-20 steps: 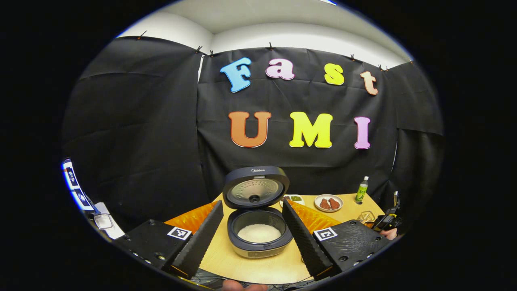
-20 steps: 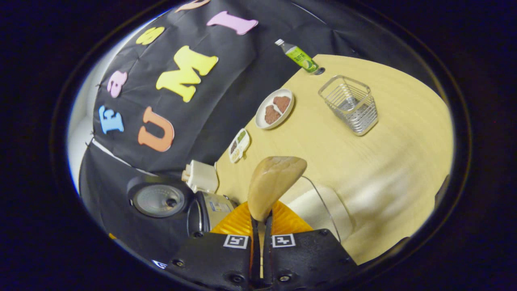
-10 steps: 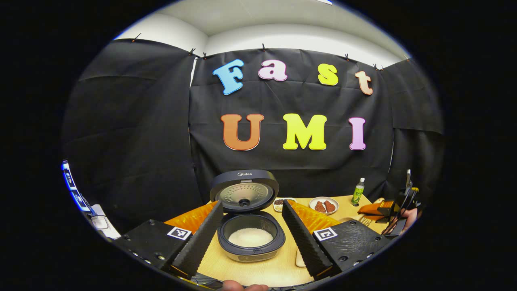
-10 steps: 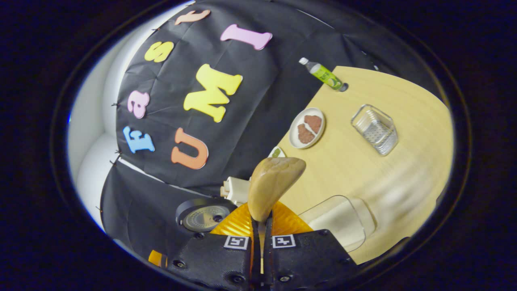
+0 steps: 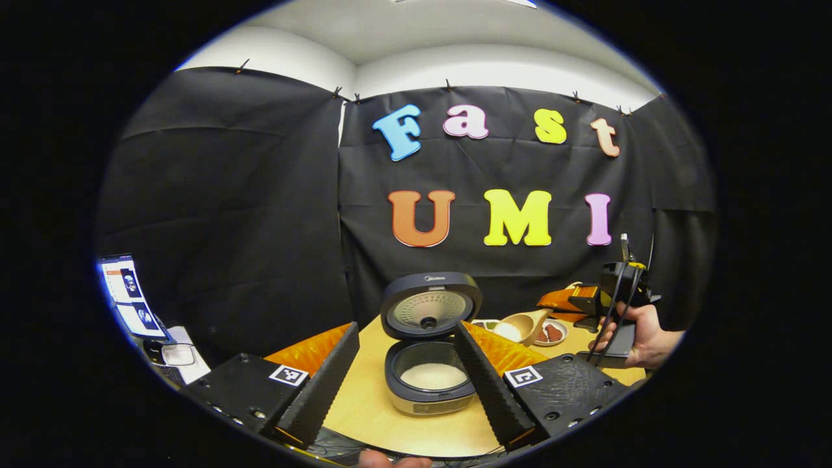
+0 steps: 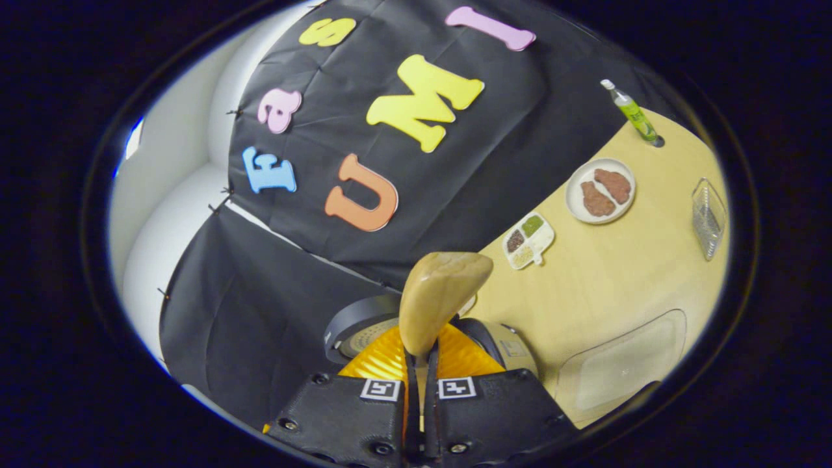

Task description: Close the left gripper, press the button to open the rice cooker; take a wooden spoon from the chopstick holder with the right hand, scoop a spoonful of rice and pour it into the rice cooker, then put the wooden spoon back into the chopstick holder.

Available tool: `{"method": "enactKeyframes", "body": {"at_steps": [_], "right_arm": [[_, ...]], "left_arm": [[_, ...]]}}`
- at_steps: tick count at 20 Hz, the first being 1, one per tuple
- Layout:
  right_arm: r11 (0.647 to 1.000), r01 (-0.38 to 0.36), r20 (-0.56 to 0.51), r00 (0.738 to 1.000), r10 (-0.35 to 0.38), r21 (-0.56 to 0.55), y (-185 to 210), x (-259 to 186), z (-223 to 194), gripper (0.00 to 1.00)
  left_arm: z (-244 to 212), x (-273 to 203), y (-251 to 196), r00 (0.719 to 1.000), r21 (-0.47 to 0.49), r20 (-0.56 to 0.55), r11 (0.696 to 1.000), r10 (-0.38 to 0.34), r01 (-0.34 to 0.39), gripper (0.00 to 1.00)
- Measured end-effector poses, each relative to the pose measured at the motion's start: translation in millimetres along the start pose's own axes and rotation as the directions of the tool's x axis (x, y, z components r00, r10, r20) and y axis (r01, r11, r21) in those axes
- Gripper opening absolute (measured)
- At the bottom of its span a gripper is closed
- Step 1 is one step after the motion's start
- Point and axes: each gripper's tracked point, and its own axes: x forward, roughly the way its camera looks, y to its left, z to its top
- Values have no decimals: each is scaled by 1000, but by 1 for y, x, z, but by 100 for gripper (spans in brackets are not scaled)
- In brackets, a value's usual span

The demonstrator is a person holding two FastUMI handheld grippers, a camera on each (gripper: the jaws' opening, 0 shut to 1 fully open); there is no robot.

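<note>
Right claw (image 6: 419,364) clamped on wooden spoon (image 6: 439,296), swung from worktop (image 6: 604,279) toward open rice cooker (image 5: 432,374), rice load now beside lid, pour next; left claw (image 5: 406,370) spread, empty.

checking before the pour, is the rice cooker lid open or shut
Open. In the left gripper view the rice cooker has its lid standing upright behind the pot, and white rice shows inside.

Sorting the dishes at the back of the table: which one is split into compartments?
The small white tray, nearer the rice cooker; it has compartments. The round plate beside it is undivided, holding two brown pieces.
</note>
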Motion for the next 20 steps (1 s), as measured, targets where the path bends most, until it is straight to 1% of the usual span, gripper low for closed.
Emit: {"method": "enactKeyframes", "body": {"at_steps": [3, 5, 7, 8, 10, 12, 16, 18, 20], "right_arm": [[995, 21, -45, 999, -26, -98, 5, 44, -25, 8], [981, 41, -44, 998, -50, -188, 5, 65, -34, 8], [949, 66, -24, 997, -77, -309, 3, 79, -41, 8], [926, 73, -14, 996, -84, -370, 5, 84, -45, 8], [873, 81, 4, 996, -90, -481, 3, 96, -52, 8], [808, 93, 18, 995, -101, -582, 2, 103, -60, 8], [664, 88, 36, 995, -92, -743, 2, 111, -73, 8], [594, 76, 39, 996, -74, -801, 8, 112, -78, 8], [513, 65, 43, 998, -55, -856, 15, 110, -85, 8]], "left_arm": [[-7, -8, 16, 998, 21, -5, 998, 58, -58, 94], [-14, -11, 18, 996, 41, -20, 996, 83, -82, 95], [-15, -14, 20, 995, 28, -24, 995, 98, -98, 94], [-15, -16, 19, 995, 13, -26, 995, 99, -99, 94], [-15, -18, 23, 993, -2, -29, 993, 116, -116, 94], [-16, -18, 27, 990, -16, -30, 991, 135, -136, 94], [-18, -17, 34, 984, -30, -36, 984, 173, -174, 94], [-19, -15, 34, 984, -39, -40, 983, 175, -177, 94], [-19, -14, 35, 984, -47, -38, 983, 173, -175, 94]]}}
